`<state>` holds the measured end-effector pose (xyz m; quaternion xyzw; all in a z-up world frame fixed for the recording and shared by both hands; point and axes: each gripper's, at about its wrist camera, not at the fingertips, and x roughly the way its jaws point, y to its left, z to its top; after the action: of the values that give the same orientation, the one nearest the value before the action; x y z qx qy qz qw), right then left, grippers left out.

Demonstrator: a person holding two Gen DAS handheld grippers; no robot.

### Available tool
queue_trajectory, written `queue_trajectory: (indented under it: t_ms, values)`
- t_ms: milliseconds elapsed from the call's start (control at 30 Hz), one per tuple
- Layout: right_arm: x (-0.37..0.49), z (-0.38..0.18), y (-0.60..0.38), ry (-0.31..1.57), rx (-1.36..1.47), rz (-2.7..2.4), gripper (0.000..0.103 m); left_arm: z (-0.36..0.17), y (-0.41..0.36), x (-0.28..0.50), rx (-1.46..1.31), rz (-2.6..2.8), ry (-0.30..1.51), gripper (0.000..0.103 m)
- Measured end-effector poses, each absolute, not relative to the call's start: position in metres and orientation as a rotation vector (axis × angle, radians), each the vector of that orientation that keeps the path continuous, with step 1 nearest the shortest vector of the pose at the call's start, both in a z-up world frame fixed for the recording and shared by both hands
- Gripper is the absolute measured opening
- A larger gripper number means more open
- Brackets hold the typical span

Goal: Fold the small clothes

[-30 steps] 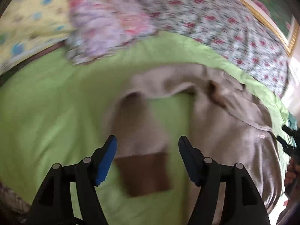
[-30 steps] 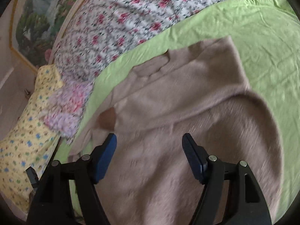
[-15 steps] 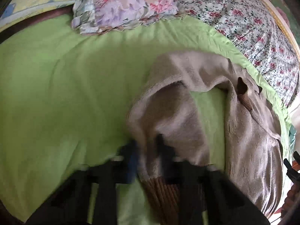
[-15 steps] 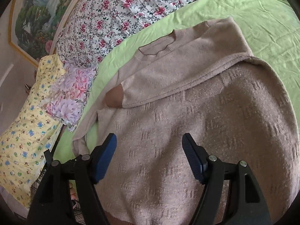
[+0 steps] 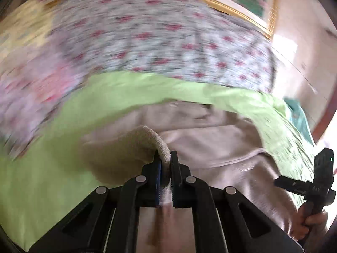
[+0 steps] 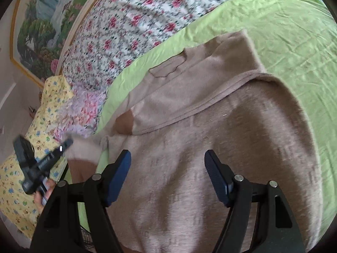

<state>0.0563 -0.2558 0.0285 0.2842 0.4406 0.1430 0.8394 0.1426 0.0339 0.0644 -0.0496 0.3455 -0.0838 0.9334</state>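
Surroundings: a green sheet (image 6: 294, 42) covered the bed; a floral quilt (image 6: 134, 27) lay across the upper centre of the right wrist view, touching the sheet's far edge. A pink flowered pillow (image 6: 82, 113) sat at middle left, beside a yellow printed cloth (image 6: 16, 189) at lower left. A framed landscape painting (image 6: 40, 27) filled the upper left corner.

Task item: the beige sweater (image 6: 210, 147) lay spread on the green sheet, filling centre and lower right of the right wrist view, collar toward the quilt. One sleeve was already folded across the chest, its brown cuff (image 6: 124, 124) showing at middle left.

Left gripper (image 5: 165, 164): pinched tight on a fold of the other sleeve (image 5: 134, 145), which arched up from the cloth at centre frame. In the right wrist view the same gripper appeared at lower left, blurred.

Right gripper (image 6: 167, 177): spread wide, hovering over the sweater's lower body; contact with the cloth could not be judged. It also showed at the right edge of the left wrist view.

Hard to read: the left wrist view was heavily motion-blurred. The sweater's hem was cut off behind the right gripper's body at the bottom of the frame.
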Motion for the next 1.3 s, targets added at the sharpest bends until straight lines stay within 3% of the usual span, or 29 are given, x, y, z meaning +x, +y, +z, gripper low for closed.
queue_trajectory:
  t_ms: [200,333,467,533,667,833,1067,1133,1200,1233,1300]
  values:
    - [0.053,0.024,-0.290,0.925,0.622,0.231,0.073,0.014,-0.062,0.214,-0.019,-0.301,0.823,0.007]
    - [0.054,0.024,-0.303,0.922,0.616,0.202,0.073,-0.020,-0.081,0.231,-0.010,-0.311,0.917,0.020]
    - [0.060,0.024,-0.299,0.925,0.579,0.215,0.073,-0.017,-0.059,0.202,-0.046,-0.321,0.902,0.042]
    - [0.063,0.024,-0.288,0.922,0.533,0.232,0.073,-0.011,-0.036,0.176,-0.058,-0.292,0.873,0.046]
    - [0.071,0.016,-0.256,0.935,0.439,0.308,0.076,-0.016,0.022,0.147,-0.077,-0.147,0.869,0.048]
    - [0.083,-0.002,-0.197,0.981,0.261,0.398,0.076,-0.045,0.087,0.163,-0.112,0.065,0.945,0.047]
    - [0.085,-0.015,-0.111,0.897,-0.236,0.453,0.076,-0.063,0.104,0.194,-0.097,0.155,0.949,0.047]
    - [0.092,-0.032,-0.099,0.906,-0.373,0.399,0.064,-0.068,0.109,0.199,-0.104,0.179,0.948,0.047]
    - [0.105,-0.044,-0.102,0.944,-0.403,0.368,0.024,-0.070,0.112,0.206,-0.117,0.189,0.946,0.048]
    - [0.114,-0.043,-0.112,0.967,-0.343,0.369,0.013,-0.070,0.112,0.210,-0.127,0.190,0.943,0.049]
    - [0.132,-0.028,-0.135,1.017,-0.133,0.418,0.011,-0.070,0.112,0.215,-0.131,0.192,0.941,0.049]
